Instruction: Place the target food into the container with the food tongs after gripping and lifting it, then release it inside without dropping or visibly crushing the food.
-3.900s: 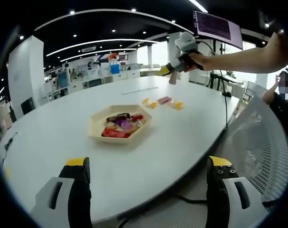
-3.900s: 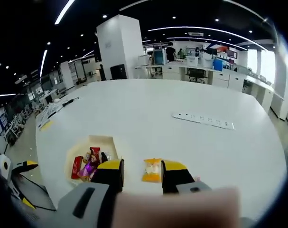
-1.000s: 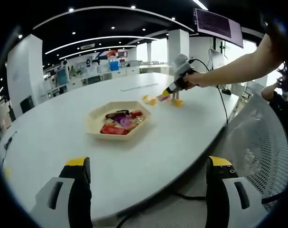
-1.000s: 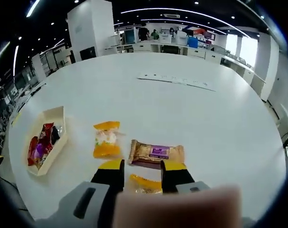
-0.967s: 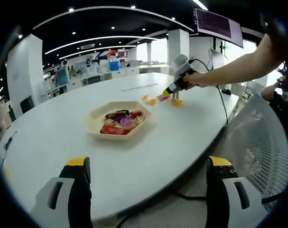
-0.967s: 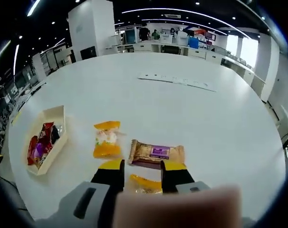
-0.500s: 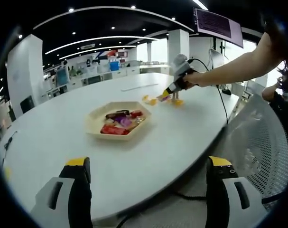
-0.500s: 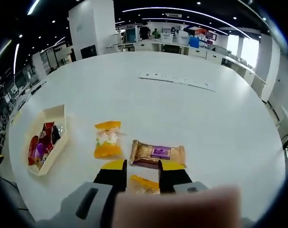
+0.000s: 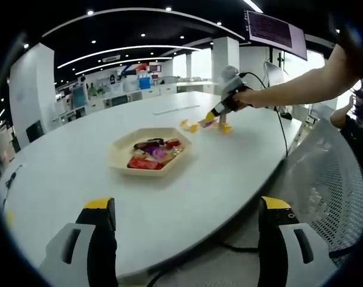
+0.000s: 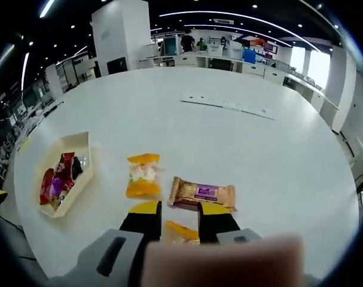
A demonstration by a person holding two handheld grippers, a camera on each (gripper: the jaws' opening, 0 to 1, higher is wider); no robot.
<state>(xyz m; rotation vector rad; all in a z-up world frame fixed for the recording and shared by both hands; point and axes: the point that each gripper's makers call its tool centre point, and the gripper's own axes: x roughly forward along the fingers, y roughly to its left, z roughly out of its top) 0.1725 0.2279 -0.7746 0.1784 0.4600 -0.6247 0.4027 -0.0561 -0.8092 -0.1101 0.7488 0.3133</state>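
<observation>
An orange snack packet (image 10: 180, 230) lies between the jaws of my right gripper (image 10: 178, 216), which have closed in on its sides. Just beyond it on the white table are a brown bar with a purple label (image 10: 203, 193) and a yellow packet (image 10: 143, 176). The cream hexagonal tray (image 10: 81, 143) with several wrapped snacks sits to the left. In the left gripper view the tray (image 9: 118, 156) is mid-table, and the right gripper (image 9: 220, 115), held in a person's hand, is down at the packets (image 9: 190, 126). My left gripper (image 9: 184, 206) hangs open at the table's near edge with nothing in it.
A white power strip (image 10: 229, 106) lies further back on the table. A mesh chair (image 9: 331, 179) stands at the right, with a cable running off the table edge. A person's arm (image 9: 295, 89) reaches in from the right. A screen (image 9: 274, 33) hangs behind.
The right gripper came down over the loose packets, and its jaws have narrowed around the orange packet in the last second. The left gripper has stayed put.
</observation>
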